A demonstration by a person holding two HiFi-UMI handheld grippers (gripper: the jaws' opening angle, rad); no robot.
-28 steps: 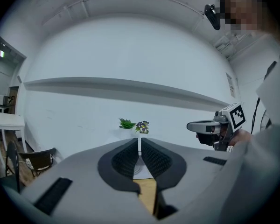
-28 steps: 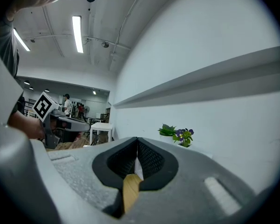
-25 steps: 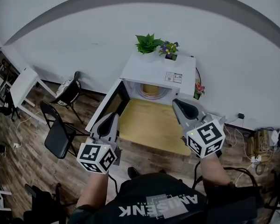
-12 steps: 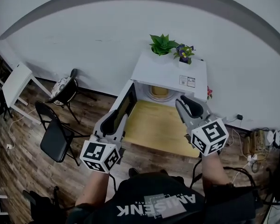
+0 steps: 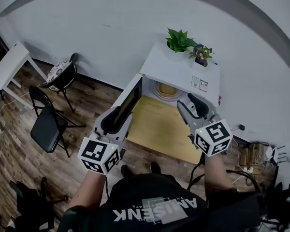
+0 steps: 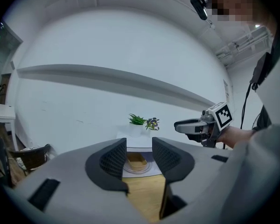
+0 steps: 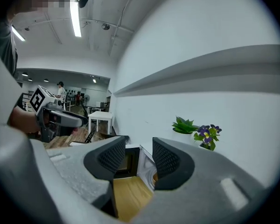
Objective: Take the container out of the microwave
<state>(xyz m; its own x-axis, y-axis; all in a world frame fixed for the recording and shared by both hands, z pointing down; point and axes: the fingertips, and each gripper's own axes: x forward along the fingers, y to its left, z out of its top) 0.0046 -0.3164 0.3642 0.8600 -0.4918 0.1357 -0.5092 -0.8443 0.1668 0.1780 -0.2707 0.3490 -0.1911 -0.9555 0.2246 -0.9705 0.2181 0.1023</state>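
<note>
— Container (image 5: 167,88), where?
— Inside the microwave (image 5: 180,71), on the round turntable plate (image 6: 136,172), at the far edge of the bench (image 5: 157,129); door (image 5: 129,102) swung wide to the left

— Left gripper (image 5: 120,116)?
— Spread, jaws just been opening, nothing between the pads; by the bench's left edge, just beside the open door, aimed toward the cavity

— Right gripper (image 5: 186,102)?
— Likewise parted, jaws just been opening wider, empty; over the bench's right edge, near the microwave front, apart from the container

— On top of the microwave?
— A green plant (image 5: 180,38) and a pot of purple flowers (image 5: 201,53), side by side at the back

— Beyond the bench?
— Wood floor (image 5: 19,115), two dark chairs (image 5: 46,129) on the left, a white table (image 5: 9,64) farther left, by the wall
</note>
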